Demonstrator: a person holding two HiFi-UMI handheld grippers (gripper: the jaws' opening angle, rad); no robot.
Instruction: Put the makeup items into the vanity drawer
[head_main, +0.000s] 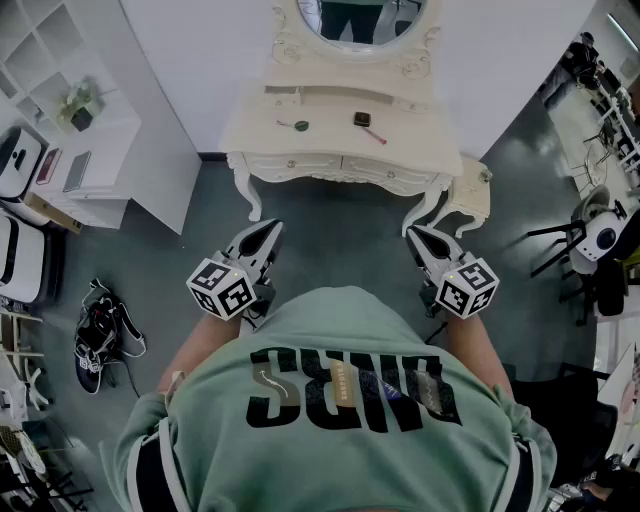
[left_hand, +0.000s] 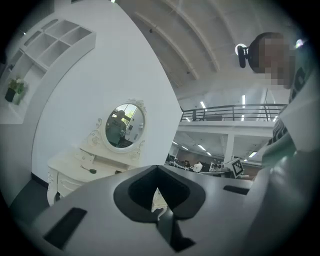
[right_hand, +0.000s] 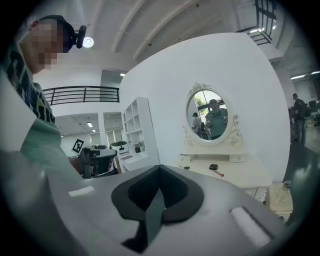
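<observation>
Seen from the head view, the white vanity bench (head_main: 330, 143) stands at 12 o'clock from the person, against the wall, with its oval mirror (head_main: 362, 18) above it. The makeup items lie on the bench top. A small round green item (head_main: 301, 125) sits toward 11 o'clock of the top. A small dark case (head_main: 362, 119) sits toward 1 o'clock, with a thin red stick (head_main: 376, 136) just beside it. The drawer fronts (head_main: 385, 173) under the top's near edge look shut.

Both tools are held out in front of the person's green shirt (head_main: 340, 400), over the grey floor (head_main: 340, 230) and well apart from the bench. The left tool (head_main: 270, 230) is at 11 o'clock from the person. Its jaws are together with nothing between them. The right tool (head_main: 413, 233) is at 1 o'clock, with its jaws pressed together and likewise empty. Both point toward the vanity bench.

A small white stool (head_main: 468, 195) stands at the bench's 4 o'clock corner. A white shelf unit (head_main: 95, 140) fills the 10 o'clock side of the room. A pair of dark shoes (head_main: 102, 332) lies on the floor at 9 o'clock.
</observation>
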